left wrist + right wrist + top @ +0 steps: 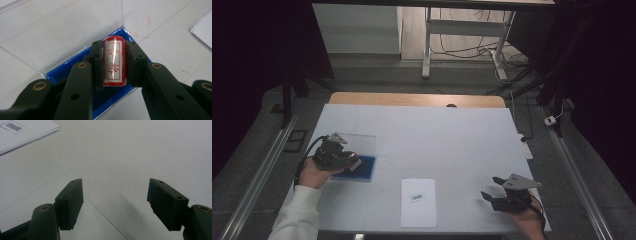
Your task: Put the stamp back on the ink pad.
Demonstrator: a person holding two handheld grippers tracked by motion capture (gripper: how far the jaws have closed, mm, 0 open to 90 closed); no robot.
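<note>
Red stamp (114, 61) sits clamped between the left gripper (114, 65) jaws, right over the blue ink pad (110, 100); its printed characters are readable from the left gripper view. Right gripper (115, 202) hangs spread wide above bare table (130, 155), paper sheet (22, 131) nearby.

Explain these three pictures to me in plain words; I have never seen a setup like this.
A person at a white table holds a two-jaw grasping tool in each hand. One picture looks down from above; the other two come from cameras riding on the tools, looking along their black jaws. The left gripper has its jaws shut on a red stamp, over a blue ink pad whose clear lid lies open. The right gripper is open with nothing between its jaws, above the bare table. A sheet of paper with a small printed label lies between the hands.
</note>
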